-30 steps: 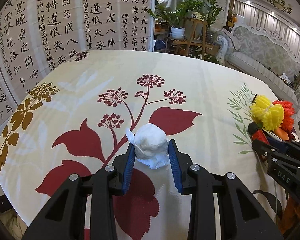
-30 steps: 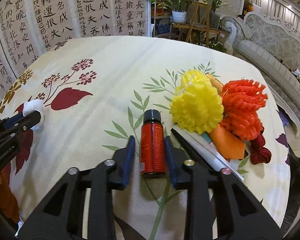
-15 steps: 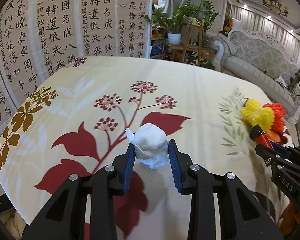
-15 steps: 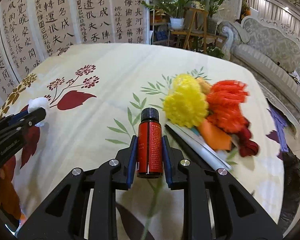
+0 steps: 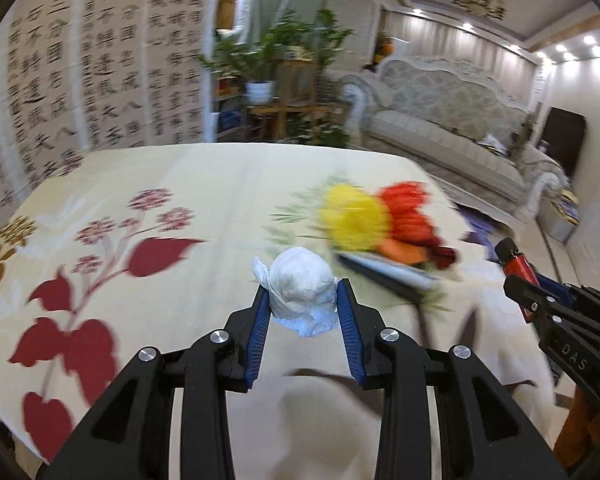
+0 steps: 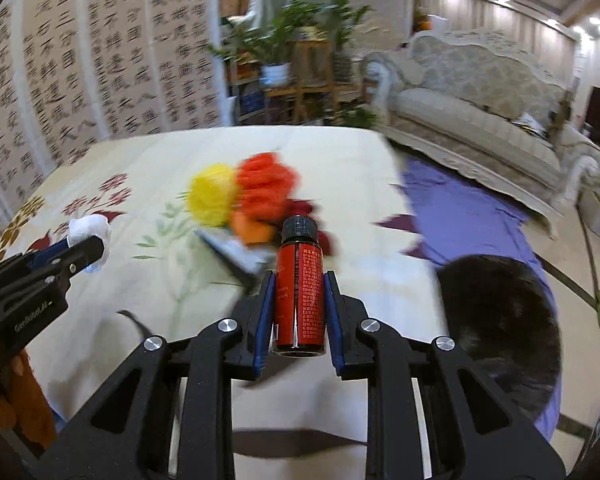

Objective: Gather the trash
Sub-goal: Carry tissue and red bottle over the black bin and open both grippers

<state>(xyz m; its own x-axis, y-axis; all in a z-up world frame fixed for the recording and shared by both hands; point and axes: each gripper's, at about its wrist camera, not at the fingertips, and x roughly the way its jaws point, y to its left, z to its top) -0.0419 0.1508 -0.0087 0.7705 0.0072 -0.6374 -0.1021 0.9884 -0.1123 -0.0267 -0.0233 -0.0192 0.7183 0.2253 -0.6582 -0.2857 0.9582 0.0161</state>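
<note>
Holding a crumpled white tissue wad (image 5: pixel 303 289), the left gripper (image 5: pixel 303 300) has both blue pads pressed on its sides, above the floral tablecloth (image 5: pixel 204 184). Right gripper (image 6: pixel 299 300) clamps a small red bottle (image 6: pixel 299 284) with a black cap, upright between narrow jaws. Yellow and orange pom-poms (image 6: pixel 244 196) lie on the table behind, blurred.

Bright room, motion blur, fisheye-bent dark edges
</note>
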